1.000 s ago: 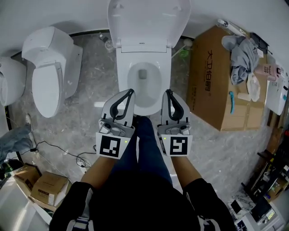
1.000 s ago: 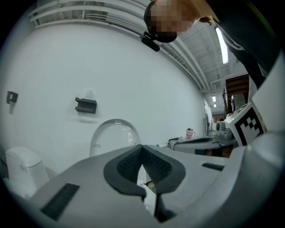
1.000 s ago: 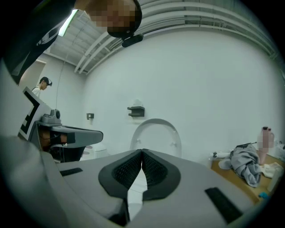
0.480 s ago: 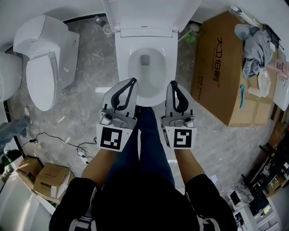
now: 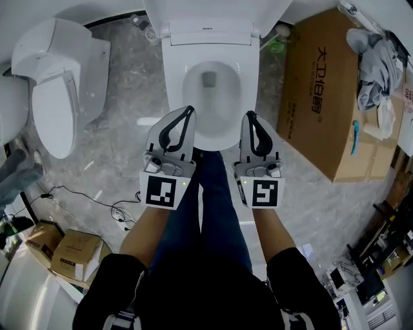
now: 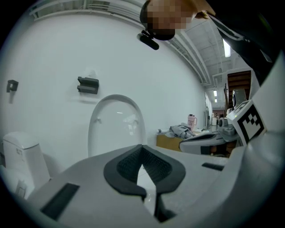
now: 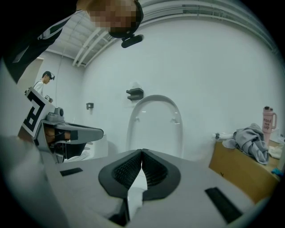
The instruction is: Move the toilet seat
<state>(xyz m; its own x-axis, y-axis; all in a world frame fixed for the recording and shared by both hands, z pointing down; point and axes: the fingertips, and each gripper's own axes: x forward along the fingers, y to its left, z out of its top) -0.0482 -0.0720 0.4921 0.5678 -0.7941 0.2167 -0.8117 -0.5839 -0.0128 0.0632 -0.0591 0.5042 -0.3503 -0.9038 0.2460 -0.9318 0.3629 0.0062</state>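
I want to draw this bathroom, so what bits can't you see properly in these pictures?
Raised lid: head view, cut off by the top edge.
Toilet bowl front: head view, partly behind the left claw, right claw and the person's legs.
Person's feet: head view, hidden under their own body.
Pink bottle: right gripper view, too small to read.

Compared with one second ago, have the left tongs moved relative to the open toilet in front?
Yes. The left tongs have sunk toward the toilet bowl: in the head view the bowl now looks larger, while the tongs keep their size.
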